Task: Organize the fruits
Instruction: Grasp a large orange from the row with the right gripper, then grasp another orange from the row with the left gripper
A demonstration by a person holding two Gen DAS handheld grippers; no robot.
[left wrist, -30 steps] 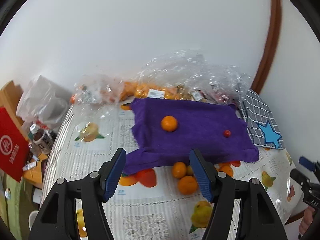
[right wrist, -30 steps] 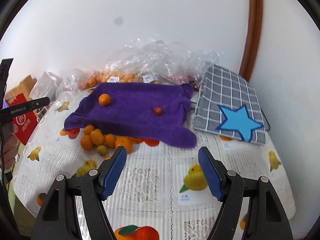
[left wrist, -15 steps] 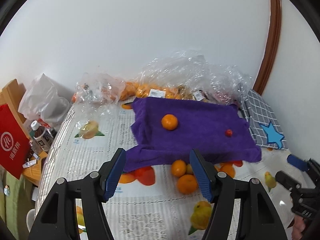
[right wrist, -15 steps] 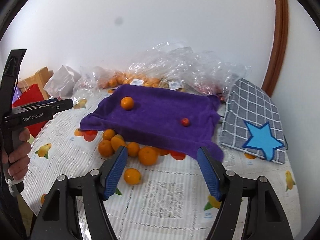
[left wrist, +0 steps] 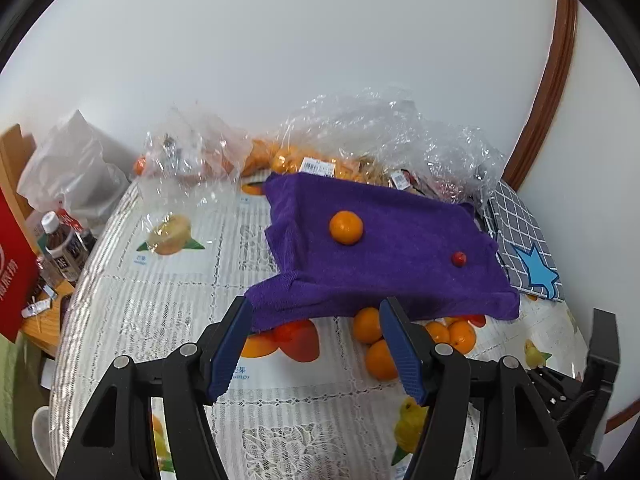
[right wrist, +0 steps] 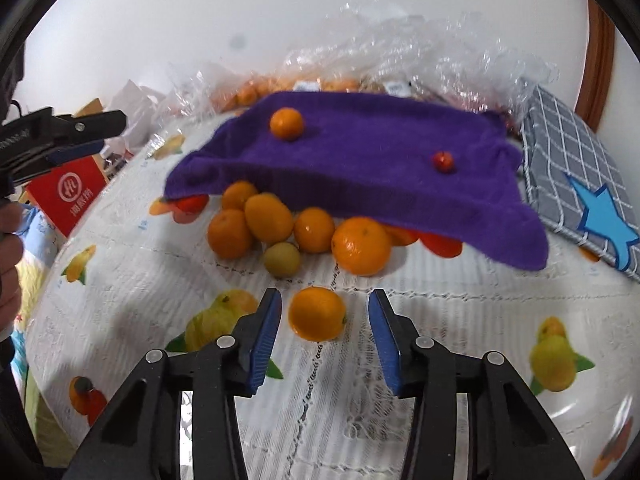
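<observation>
A purple towel (right wrist: 360,160) lies on the table, with a mandarin (right wrist: 286,123) and a small red fruit (right wrist: 443,161) on it. Several mandarins (right wrist: 272,220) and one greenish fruit (right wrist: 281,260) lie loose at the towel's front edge. My right gripper (right wrist: 324,328) is open, and a lone mandarin (right wrist: 317,313) sits between its blue fingertips, untouched. My left gripper (left wrist: 316,344) is open and empty, held above the table before the towel (left wrist: 380,248); it also shows at the left edge of the right wrist view (right wrist: 60,136).
Clear plastic bags (left wrist: 360,140) with more fruit are heaped along the wall behind the towel. A grey checked cloth with a blue star (right wrist: 580,184) lies at the right. A red box (right wrist: 68,192) and bottles (left wrist: 60,244) stand beyond the table's left edge.
My right gripper has moved forward and down towards the loose mandarins, and one now sits between its fingers. The left gripper has barely moved.
</observation>
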